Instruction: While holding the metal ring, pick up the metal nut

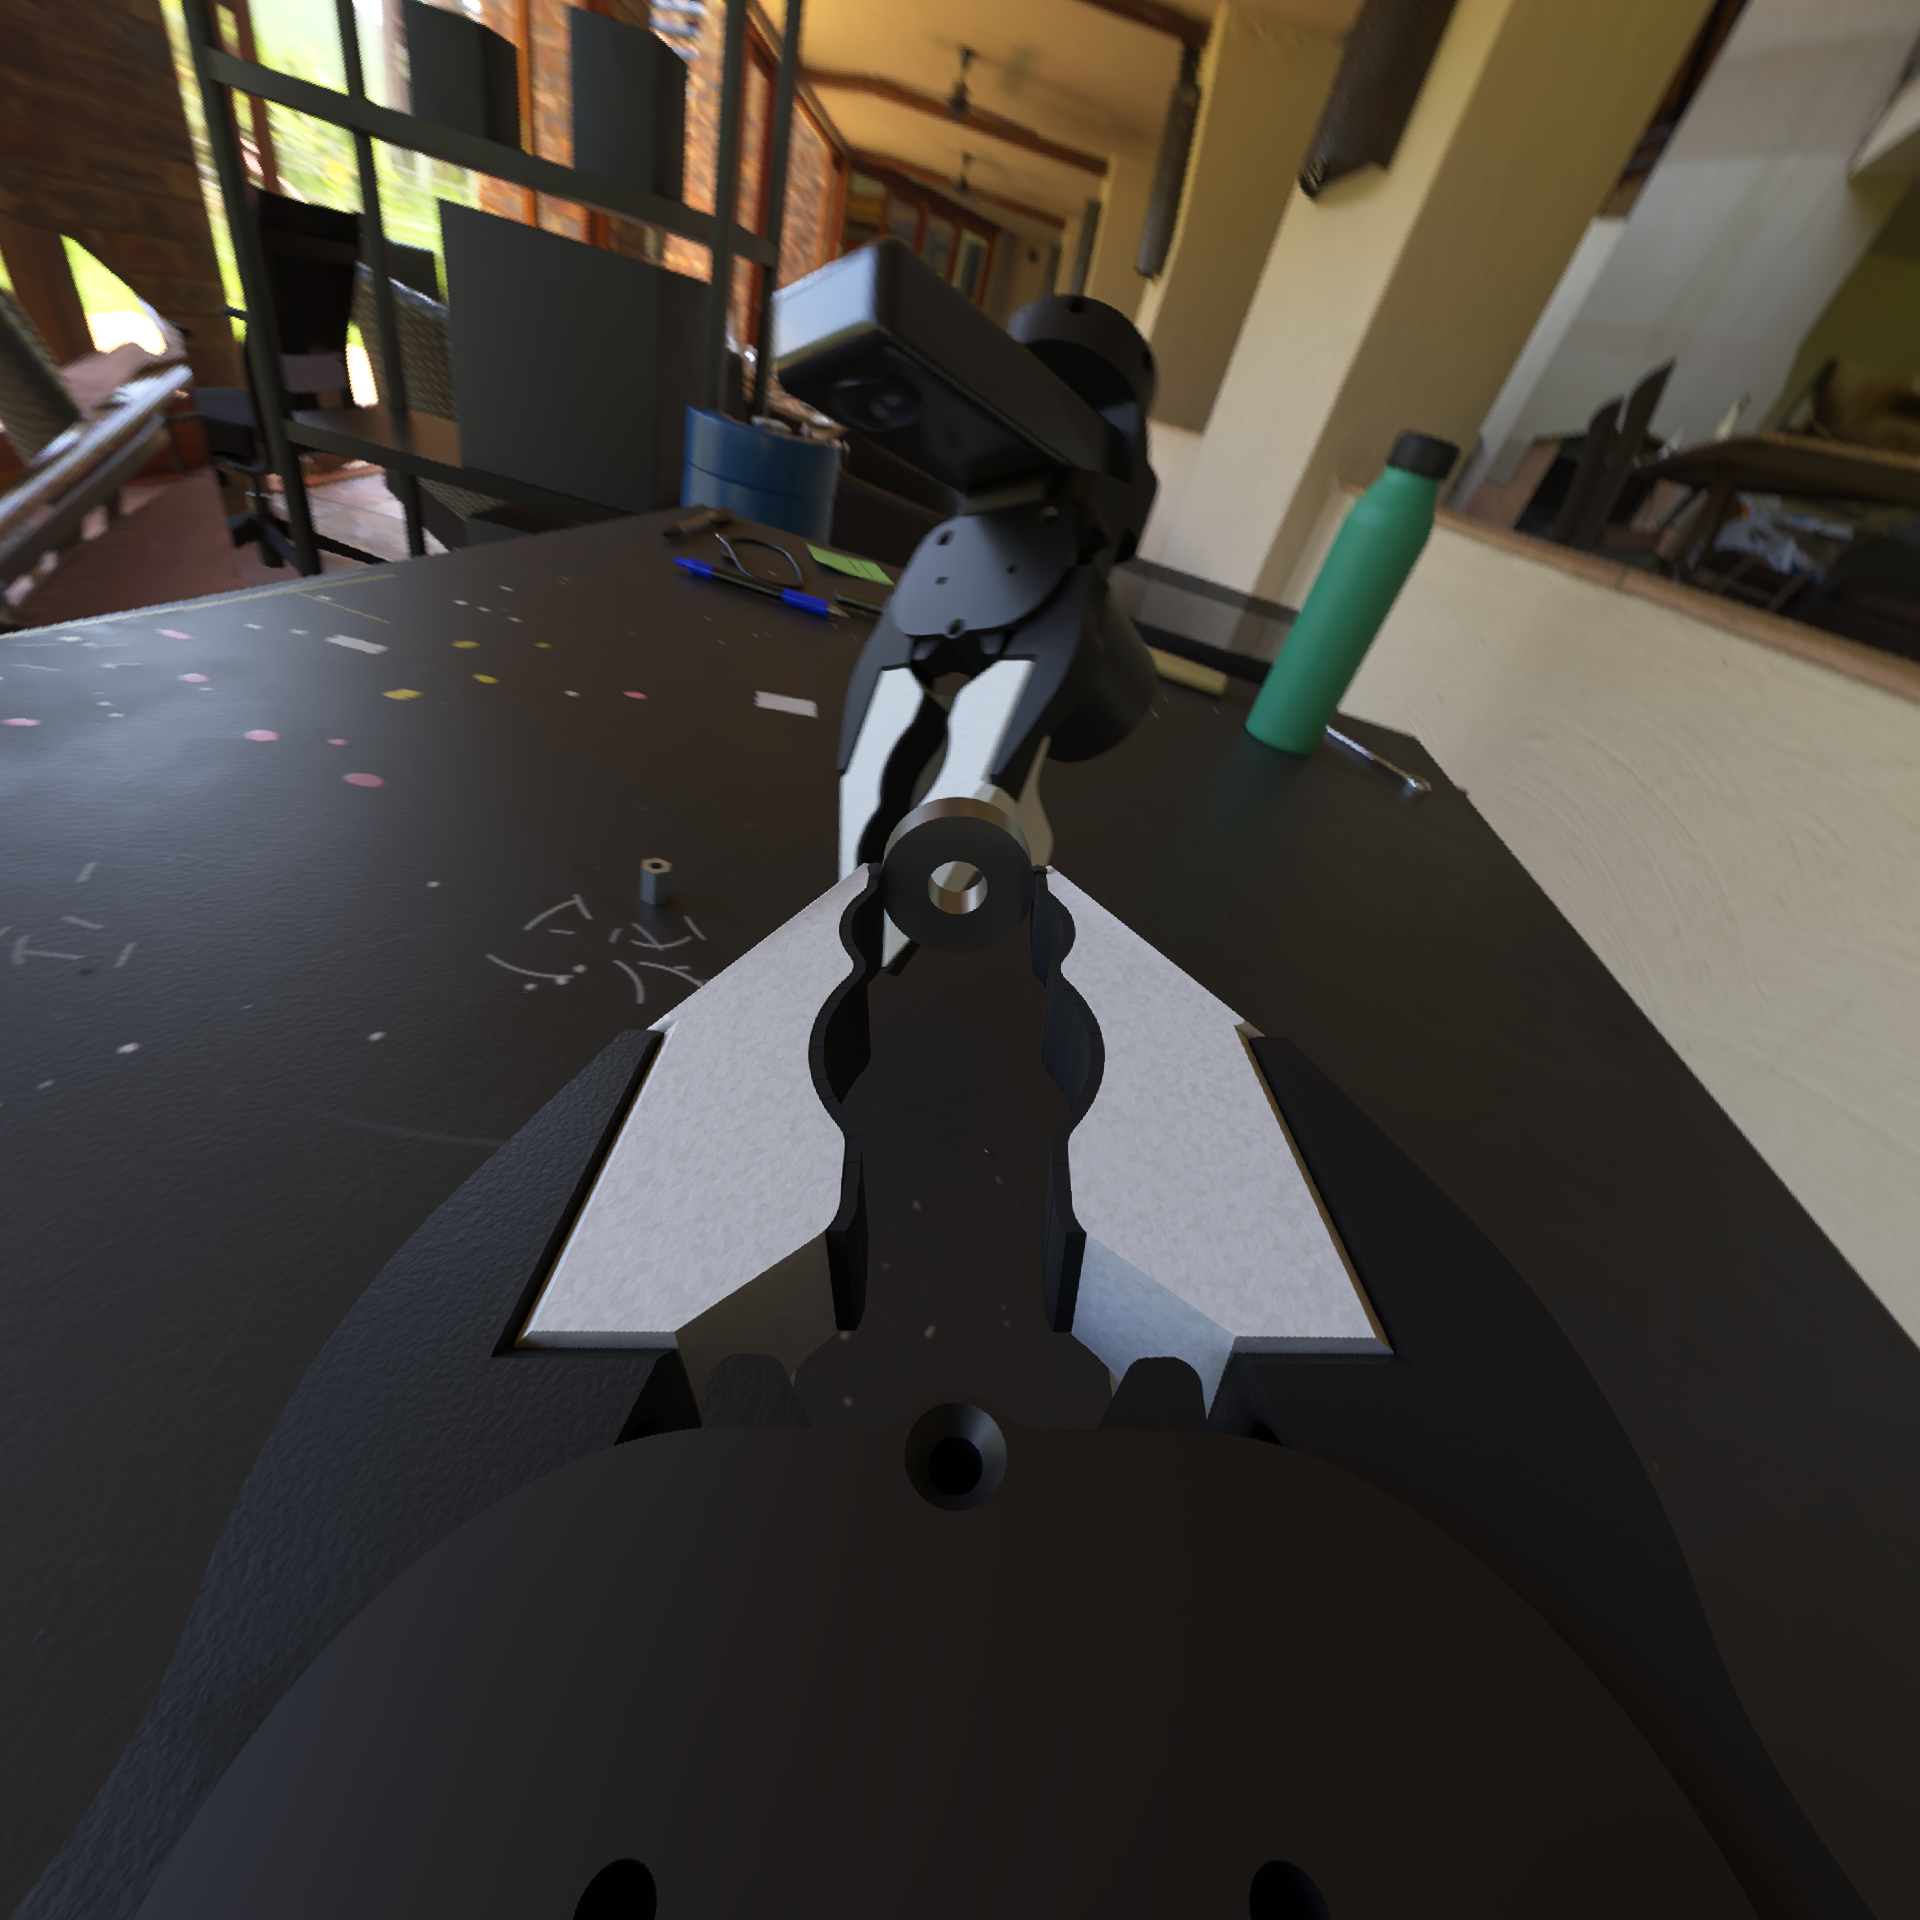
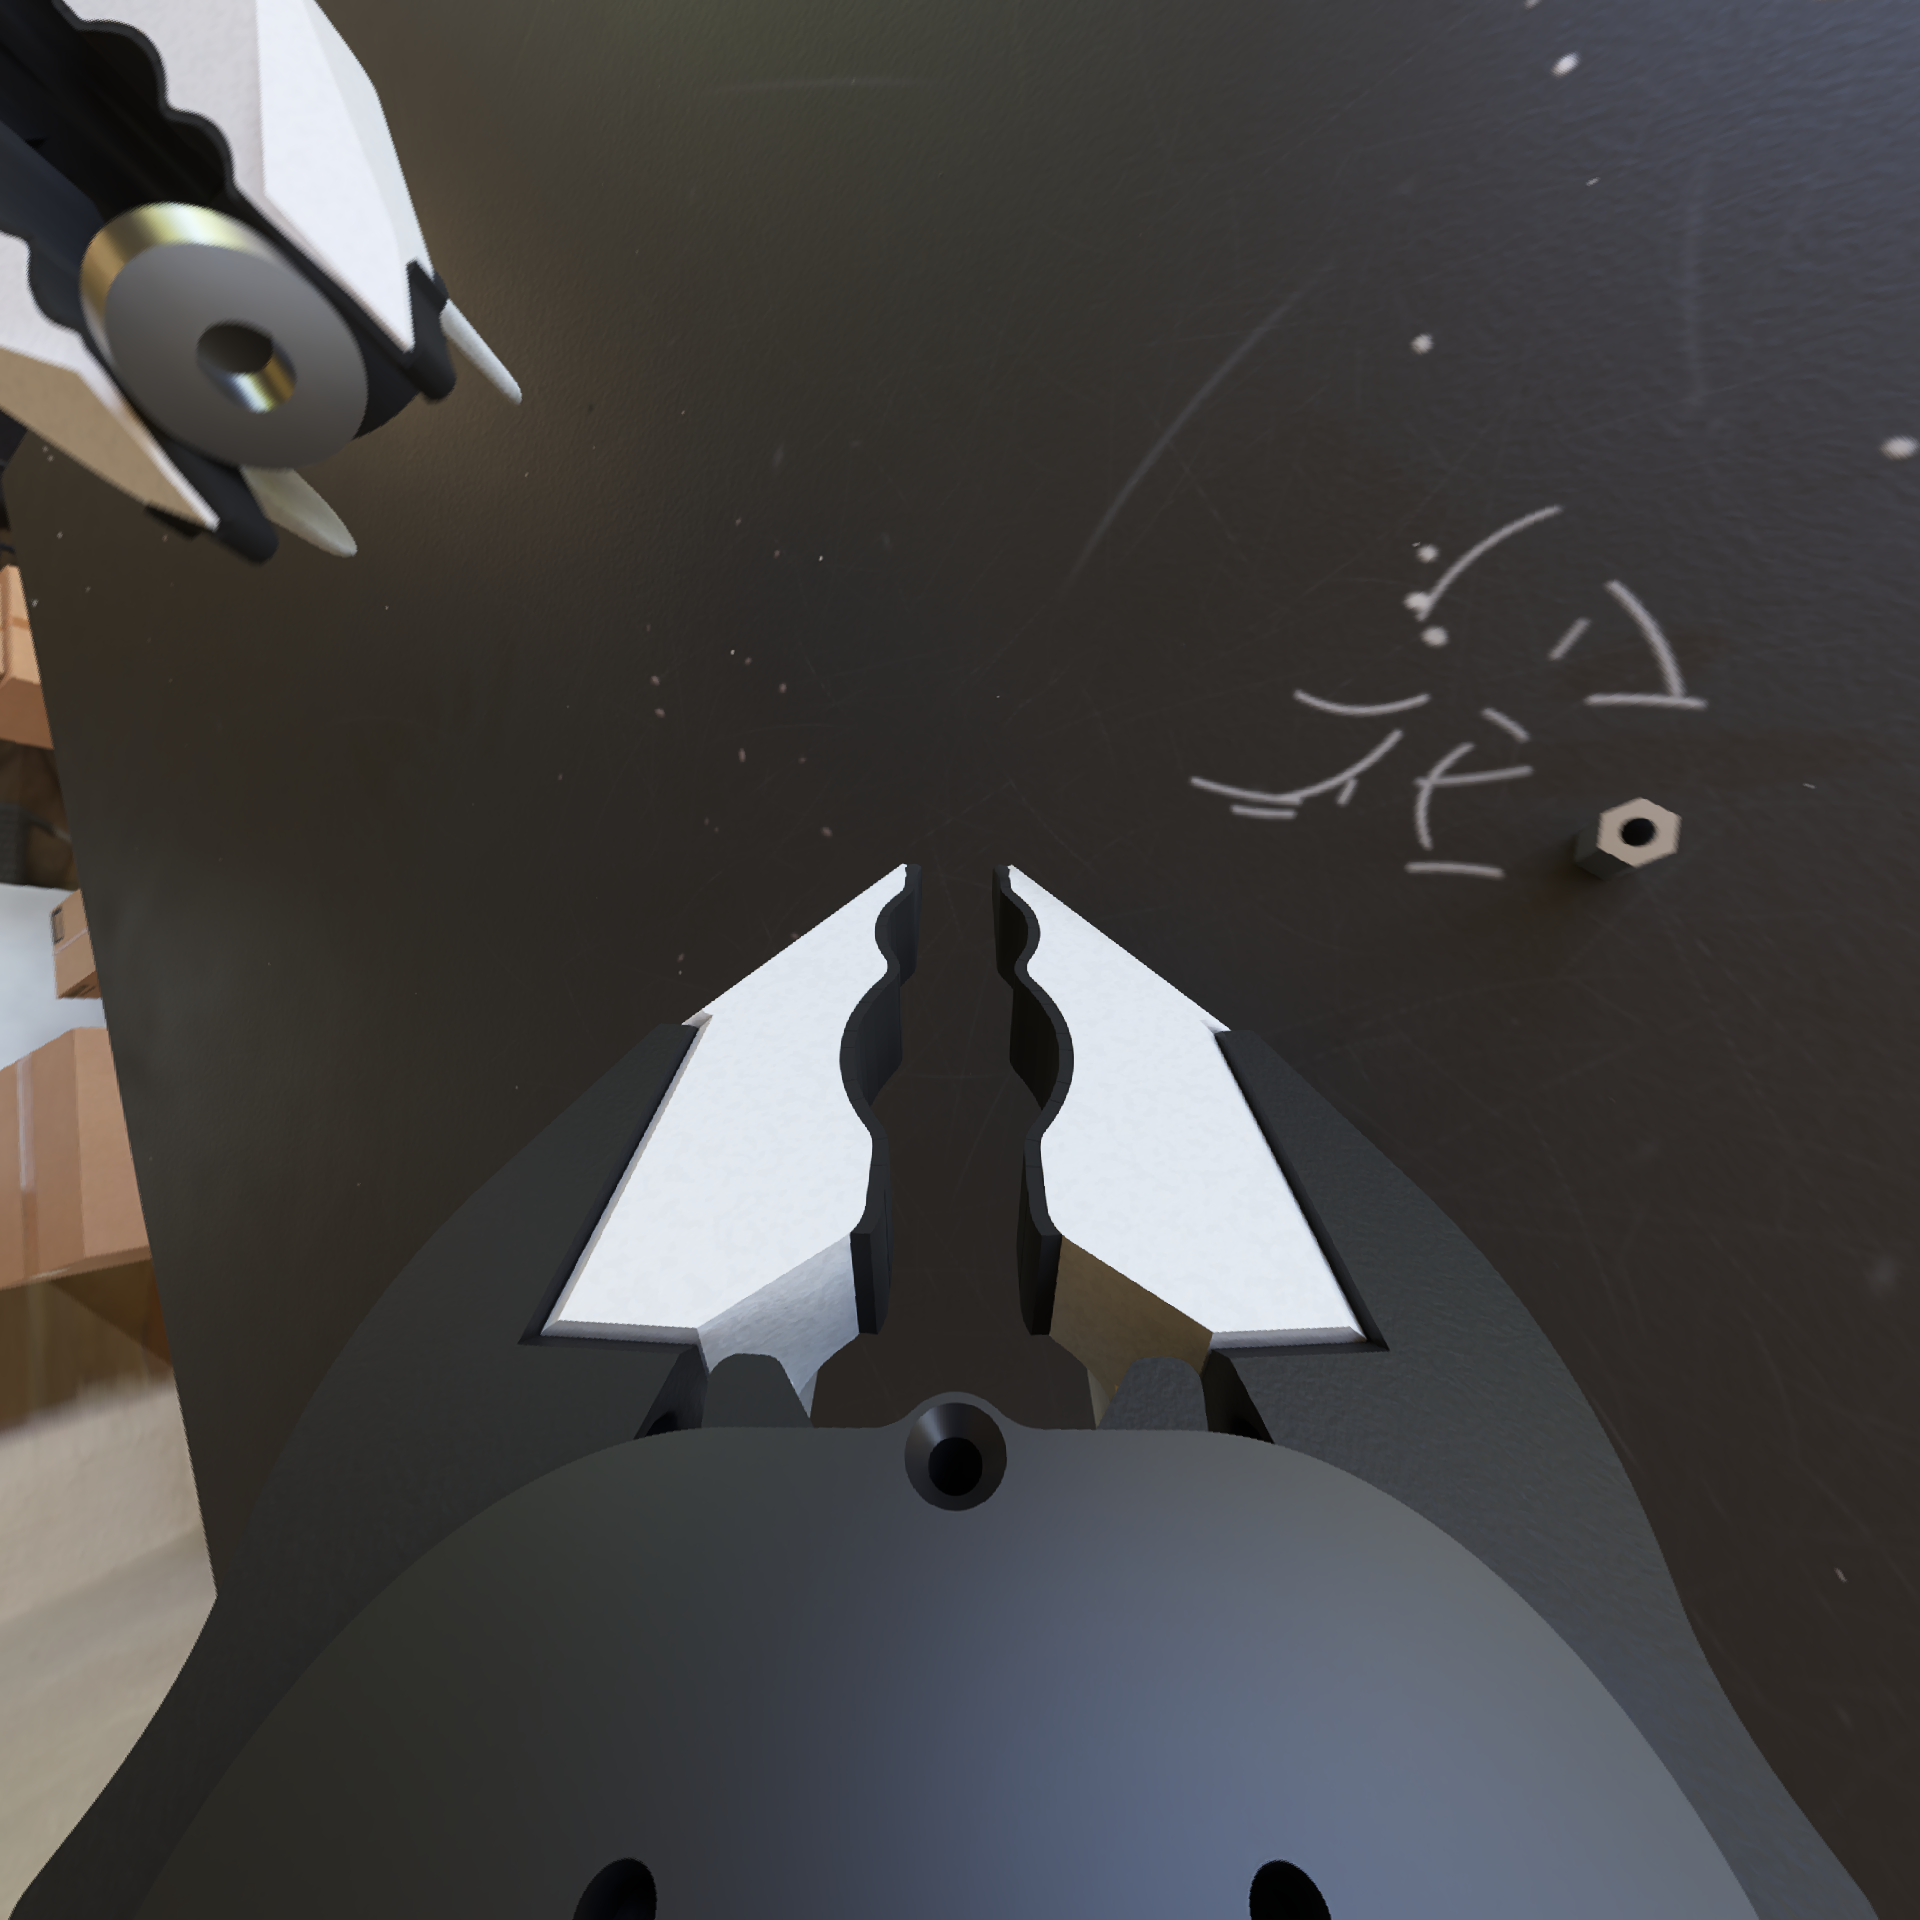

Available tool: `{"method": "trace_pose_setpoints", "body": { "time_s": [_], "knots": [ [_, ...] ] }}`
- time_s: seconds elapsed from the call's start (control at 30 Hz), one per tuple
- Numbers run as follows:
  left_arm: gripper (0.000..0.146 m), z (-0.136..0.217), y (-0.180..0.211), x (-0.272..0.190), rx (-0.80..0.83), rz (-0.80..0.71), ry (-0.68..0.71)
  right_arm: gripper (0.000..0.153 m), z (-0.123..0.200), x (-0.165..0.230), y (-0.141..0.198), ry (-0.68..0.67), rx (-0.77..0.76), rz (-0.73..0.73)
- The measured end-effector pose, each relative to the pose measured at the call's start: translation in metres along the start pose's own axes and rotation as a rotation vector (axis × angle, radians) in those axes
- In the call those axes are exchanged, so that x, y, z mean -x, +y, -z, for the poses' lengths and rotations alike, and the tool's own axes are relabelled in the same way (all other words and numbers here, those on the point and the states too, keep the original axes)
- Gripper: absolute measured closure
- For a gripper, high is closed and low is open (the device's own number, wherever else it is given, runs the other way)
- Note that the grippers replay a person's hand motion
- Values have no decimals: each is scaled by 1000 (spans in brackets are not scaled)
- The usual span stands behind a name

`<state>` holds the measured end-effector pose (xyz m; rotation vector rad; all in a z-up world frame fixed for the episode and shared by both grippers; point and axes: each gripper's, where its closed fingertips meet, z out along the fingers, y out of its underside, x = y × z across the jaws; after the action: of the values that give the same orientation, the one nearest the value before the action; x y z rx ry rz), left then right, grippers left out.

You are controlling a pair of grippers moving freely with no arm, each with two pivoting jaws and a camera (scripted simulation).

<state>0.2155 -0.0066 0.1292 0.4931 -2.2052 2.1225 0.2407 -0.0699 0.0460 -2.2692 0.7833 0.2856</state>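
A: How is the step being done well?

B: The ring is being kept clamped at the left gripper tips. The right gripper, jaws narrow and empty, is best being widened before being centred over the nut.

A: Location and axis?

B: The nut is standing at right of the right wrist frame on the table, bore and long axis pointing up.

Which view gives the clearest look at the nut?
The right wrist view. There the nut is seen from above, its hex outline and bore plain, standing alone on the table beside white scribbles, to the right of the right gripper. In the left wrist view the nut is a small, distant stub seen from the side.
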Motion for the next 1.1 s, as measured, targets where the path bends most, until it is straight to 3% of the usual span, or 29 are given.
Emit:
{"method": "trace_pose_setpoints", "body": {
  "time_s": [0.17,0.3,0.43,0.5,0.63,0.73,0.8,0.97,1.1],
  "knots": [
    [118,8,-9,18,-71,59,-74,138,8,-4,13,-15,81,-33],
    [118,9,-7,21,-62,65,-90,137,9,24,45,-212,254,-42],
    [118,7,-3,22,-37,48,-108,127,20,34,63,-257,328,16],
    [118,7,-2,23,-31,50,-113,114,27,23,61,-172,325,64],
    [118,6,0,24,-21,54,-112,111,50,5,42,-39,178,185],
    [118,4,3,23,-5,48,-108,107,50,-2,30,78,82,264],
    [118,2,4,23,6,41,-111,106,38,-6,19,141,30,283],
    [118,1,6,23,14,37,-113,117,39,-66,-4,520,-68,307],
    [118,-2,8,22,26,37,-102,117,28,-100,-12,589,-84,243]
  ]
}}
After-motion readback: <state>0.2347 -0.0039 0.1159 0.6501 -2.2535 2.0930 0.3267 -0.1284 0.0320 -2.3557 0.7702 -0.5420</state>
